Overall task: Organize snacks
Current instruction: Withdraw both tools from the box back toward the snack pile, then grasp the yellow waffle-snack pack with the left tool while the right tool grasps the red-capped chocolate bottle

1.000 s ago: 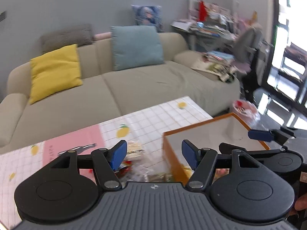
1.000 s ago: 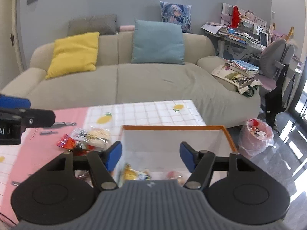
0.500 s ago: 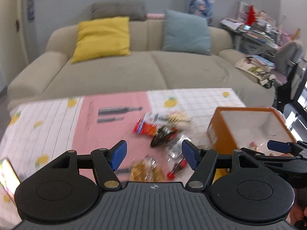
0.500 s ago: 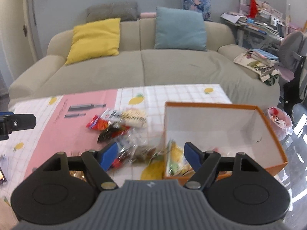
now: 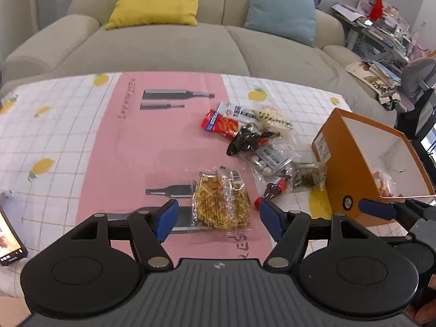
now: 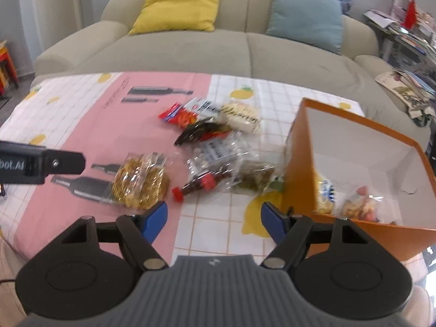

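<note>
Two hand-held tools hang over a living-room worktop [image 5: 54,136] covered with a pink and lemon-print cloth, both released and gripping nothing. The left tool [image 5: 218,219] points down at a clear packet of yellow noodle snacks [image 5: 222,200] lying on the pink strip, its blue pads spread wider than the packet and clear of it. The right tool [image 6: 214,219], equally spread, hangs above bare cloth between that packet and an orange box [image 6: 302,169] standing at the worktop's right end. Loose snacks are heaped just left of the box: a red packet [image 5: 219,124], a dark packet [image 5: 245,141], a small cola-bottle sweet [image 6: 200,185] and a greenish packet [image 6: 256,177] touching the box wall. Several wrapped snacks [image 6: 357,204] already lie inside the box. A beige sofa [image 5: 163,51] stands behind.
</note>
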Demonstrator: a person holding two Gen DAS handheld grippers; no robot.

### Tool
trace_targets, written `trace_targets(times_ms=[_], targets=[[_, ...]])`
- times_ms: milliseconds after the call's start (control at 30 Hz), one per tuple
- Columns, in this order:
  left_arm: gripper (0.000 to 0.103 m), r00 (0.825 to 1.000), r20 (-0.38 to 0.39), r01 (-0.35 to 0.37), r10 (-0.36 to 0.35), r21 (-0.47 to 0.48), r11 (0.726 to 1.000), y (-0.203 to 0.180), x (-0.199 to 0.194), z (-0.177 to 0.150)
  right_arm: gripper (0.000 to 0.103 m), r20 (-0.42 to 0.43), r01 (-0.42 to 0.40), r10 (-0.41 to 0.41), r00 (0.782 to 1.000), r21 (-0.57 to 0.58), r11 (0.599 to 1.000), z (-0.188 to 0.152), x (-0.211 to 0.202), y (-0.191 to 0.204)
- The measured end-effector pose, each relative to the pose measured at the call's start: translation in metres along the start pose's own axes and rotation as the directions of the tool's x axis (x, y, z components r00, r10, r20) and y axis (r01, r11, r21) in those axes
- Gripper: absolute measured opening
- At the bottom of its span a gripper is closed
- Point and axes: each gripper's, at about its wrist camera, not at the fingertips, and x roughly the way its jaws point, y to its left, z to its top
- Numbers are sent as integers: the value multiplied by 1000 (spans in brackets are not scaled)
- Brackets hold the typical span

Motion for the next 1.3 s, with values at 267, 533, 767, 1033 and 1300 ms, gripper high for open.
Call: trace_targets(times_ms=[267,533,767,1033,1300], targets=[[88,998,-61,-8,5,-47,999,-4,43,11,67,-24,3,-3,1000,-19,1000,7,36,5],[88,990,-141,-21,4,-120,993,-8,94,24,57,-56,18,-14,998,67,998,20,74,-8],[89,980,-199,-33,2,-152,988,-10,130,27,52,-84,13,-2,996,128,992,21,91,-22],[89,964,-253,-101,88,-36,994,-12,146,26,52,-80,-13,25,996,155,988,20,99,-28],[83,959,-276,-81,58,-73,994,21,133,18,47,-91,-60,86,992,251,966,28,115,-28]])
